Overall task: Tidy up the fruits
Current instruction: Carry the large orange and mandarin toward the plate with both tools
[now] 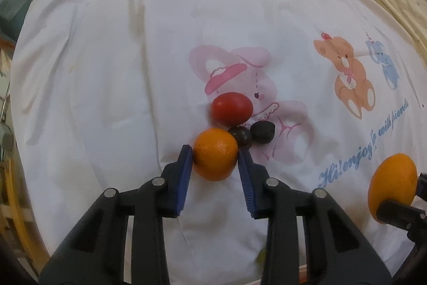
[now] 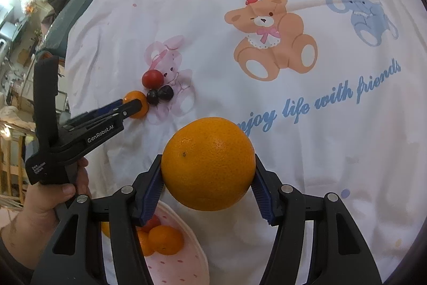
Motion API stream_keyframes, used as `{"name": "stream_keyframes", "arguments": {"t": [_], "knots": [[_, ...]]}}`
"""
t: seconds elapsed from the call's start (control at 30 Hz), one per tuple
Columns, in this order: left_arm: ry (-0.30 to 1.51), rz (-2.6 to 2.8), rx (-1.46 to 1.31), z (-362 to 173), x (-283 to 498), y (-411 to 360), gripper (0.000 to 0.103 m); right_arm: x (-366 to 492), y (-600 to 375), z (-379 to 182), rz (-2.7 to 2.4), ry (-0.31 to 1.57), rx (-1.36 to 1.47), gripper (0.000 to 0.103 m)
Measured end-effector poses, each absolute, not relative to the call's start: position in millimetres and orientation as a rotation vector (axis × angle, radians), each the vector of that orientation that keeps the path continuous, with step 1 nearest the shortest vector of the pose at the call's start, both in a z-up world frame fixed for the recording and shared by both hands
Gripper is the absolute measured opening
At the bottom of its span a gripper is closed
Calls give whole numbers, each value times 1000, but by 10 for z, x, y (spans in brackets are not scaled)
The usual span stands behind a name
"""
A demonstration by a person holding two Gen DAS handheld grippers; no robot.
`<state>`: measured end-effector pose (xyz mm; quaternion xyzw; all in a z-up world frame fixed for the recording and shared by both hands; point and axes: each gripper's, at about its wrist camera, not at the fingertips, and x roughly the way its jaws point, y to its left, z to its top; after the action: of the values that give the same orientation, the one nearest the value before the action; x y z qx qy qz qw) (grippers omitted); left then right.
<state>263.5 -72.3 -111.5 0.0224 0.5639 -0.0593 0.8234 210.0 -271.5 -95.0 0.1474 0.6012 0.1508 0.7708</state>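
Note:
My left gripper [image 1: 215, 151] is shut on a small orange [image 1: 215, 158] that rests on the white printed sheet [image 1: 120, 66]. Just beyond it lie a red tomato [image 1: 231, 108] and two dark plums [image 1: 240, 136] [image 1: 263, 132], touching one another. My right gripper [image 2: 208, 167] is shut on a large orange [image 2: 208, 163] and holds it above the sheet; this orange also shows at the right edge of the left wrist view [image 1: 392, 186]. In the right wrist view the left gripper [image 2: 133, 104] holds the small orange [image 2: 137, 103] beside the tomato [image 2: 152, 78] and plums [image 2: 160, 95].
A pink dotted bowl [image 2: 184, 258] below my right gripper holds several small oranges [image 2: 165, 239] and a red fruit. The sheet [image 2: 320, 178] lies over a bed with a teal edge [image 2: 69, 15]. Cluttered room at left. A wooden frame [image 1: 13, 194] stands at far left.

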Motion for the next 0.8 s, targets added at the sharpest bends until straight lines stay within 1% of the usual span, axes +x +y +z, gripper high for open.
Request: {"name": "stream_keyframes", "arguments": {"t": [0.33, 0.57, 0.8], "knots": [[1195, -137, 7, -966, 2529, -681, 28, 2100, -2701, -952, 332, 1299, 313, 63], [1152, -157, 9, -627, 2241, -645, 28, 2049, -2748, -853, 319, 1275, 306, 63], [1100, -191, 22, -294, 1754, -544, 28, 1849, -2733, -691, 351, 1240, 295, 63]]}}
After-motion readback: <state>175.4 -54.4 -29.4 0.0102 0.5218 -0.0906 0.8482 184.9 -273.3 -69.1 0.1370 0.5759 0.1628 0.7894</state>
